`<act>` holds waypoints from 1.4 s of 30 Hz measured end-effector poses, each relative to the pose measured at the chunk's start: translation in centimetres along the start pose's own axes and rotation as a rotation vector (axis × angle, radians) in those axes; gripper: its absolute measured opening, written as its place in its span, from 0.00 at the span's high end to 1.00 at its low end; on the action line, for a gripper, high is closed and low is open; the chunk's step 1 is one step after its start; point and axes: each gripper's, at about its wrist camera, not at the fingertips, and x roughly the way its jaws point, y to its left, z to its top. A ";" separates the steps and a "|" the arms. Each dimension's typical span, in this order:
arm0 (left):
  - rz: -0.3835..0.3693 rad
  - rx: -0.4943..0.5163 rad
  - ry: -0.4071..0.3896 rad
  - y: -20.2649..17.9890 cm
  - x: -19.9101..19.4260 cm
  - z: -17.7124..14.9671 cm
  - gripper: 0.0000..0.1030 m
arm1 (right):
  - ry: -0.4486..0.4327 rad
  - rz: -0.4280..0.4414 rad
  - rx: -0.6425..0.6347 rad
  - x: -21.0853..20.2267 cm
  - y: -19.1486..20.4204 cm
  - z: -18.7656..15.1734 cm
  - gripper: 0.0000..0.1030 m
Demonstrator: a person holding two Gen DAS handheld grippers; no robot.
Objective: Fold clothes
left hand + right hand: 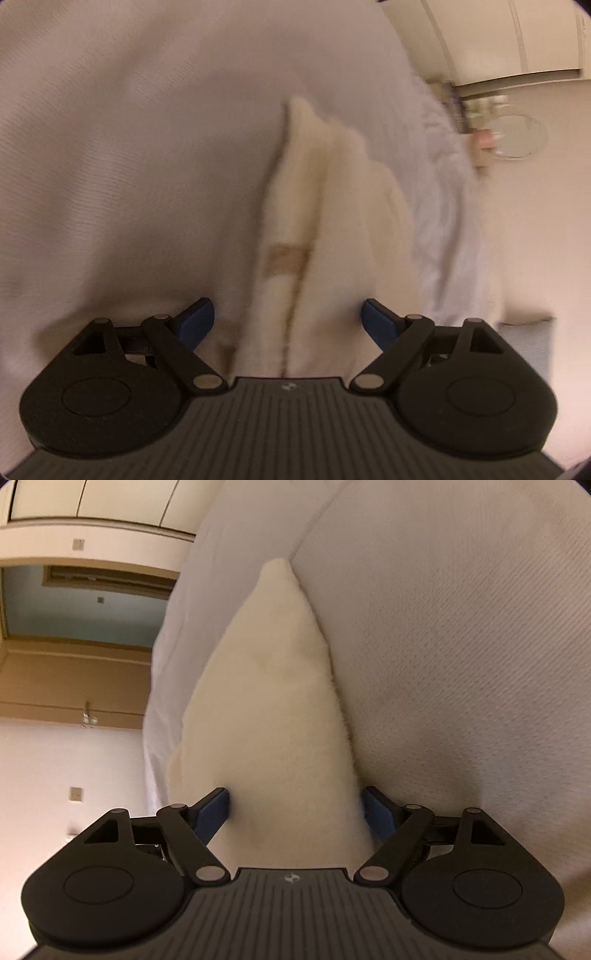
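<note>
So both grippers are right up against the same cream fuzzy knit garment (332, 206), which is bunched into a tall pointed fold lying on a pale ribbed bedsheet (129, 147).

The left gripper (287, 321) has its jaws spread wide. The bunched fabric runs up between the blue fingertips (195, 321), but there's bare gap on both sides, so nothing is pinched. There's a tan rectangular label (284, 258) on the garment and a brownish seam line running down toward the gripper body. The left view is pretty blurry, so finer detail is lost. Off to the right of it is a crumpled white sheet edge (443, 221), plus a round mirror-like thing (517, 136) on the wall.

In the right wrist view, the right gripper (295, 808) also has its jaws wide, and the garment (269, 701) fills the space between them. Its edges reach or nearly touch the blue pads (214, 812) on each side. Can't honestly tell if it's squeezing the fabric or just straddling it. The garment rises to a peak against the textured white bedding (461, 646), and to the left is a wooden door frame (74, 672).
</note>
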 end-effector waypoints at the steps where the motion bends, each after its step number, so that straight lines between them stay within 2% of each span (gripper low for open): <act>1: -0.019 0.008 0.008 0.0 0.6 0.1 0.21 | 0.000 0.005 0.004 0.5 -0.1 0.0 0.22; 3: -0.040 0.022 0.031 -0.4 1.9 0.3 0.28 | -0.001 0.006 0.013 1.6 0.0 0.1 0.24; 5: -0.022 0.058 0.047 -1.2 3.5 0.4 0.30 | -0.004 -0.017 0.010 2.8 0.5 0.1 0.31; 6: -0.003 0.084 0.042 -1.6 3.6 0.4 0.35 | -0.009 -0.040 -0.002 3.0 0.9 0.1 0.33; 8: 0.012 0.106 0.022 -2.2 2.8 0.1 0.48 | -0.015 -0.068 -0.014 3.0 1.6 0.1 0.45; 9: 0.016 0.115 0.010 -2.6 2.2 -0.1 0.56 | -0.019 -0.067 -0.028 2.6 2.0 -0.2 0.47; 10: 0.019 0.125 -0.003 -3.1 1.4 -0.5 0.58 | -0.022 -0.065 -0.043 2.1 2.5 -0.5 0.49; 14: 0.080 0.185 -0.048 -6.1 -1.8 -2.9 0.60 | -0.036 -0.032 -0.060 -0.1 5.1 -2.6 0.50; 20: 0.076 0.171 -0.111 -8.7 -9.4 -8.0 0.60 | -0.027 0.033 -0.063 -3.8 8.5 -7.9 0.51; 23: 0.084 0.148 -0.146 -8.4 -13.4 -10.6 0.60 | -0.006 0.053 -0.079 -4.7 10.5 -10.8 0.51; 27: 0.108 0.112 -0.200 -6.7 -19.2 -12.7 0.60 | 0.037 0.080 -0.101 -2.6 13.9 -14.4 0.51; 31: 0.138 0.098 -0.267 -4.2 -26.1 -12.6 0.60 | 0.073 0.122 -0.126 0.7 17.8 -17.9 0.51; 35: 0.168 0.119 -0.333 -0.4 -34.1 -10.0 0.60 | 0.093 0.190 -0.147 7.2 22.9 -21.5 0.50; 42: 0.229 0.164 -0.375 8.1 -46.2 -1.8 0.60 | 0.065 0.258 -0.138 21.2 31.1 -28.5 0.51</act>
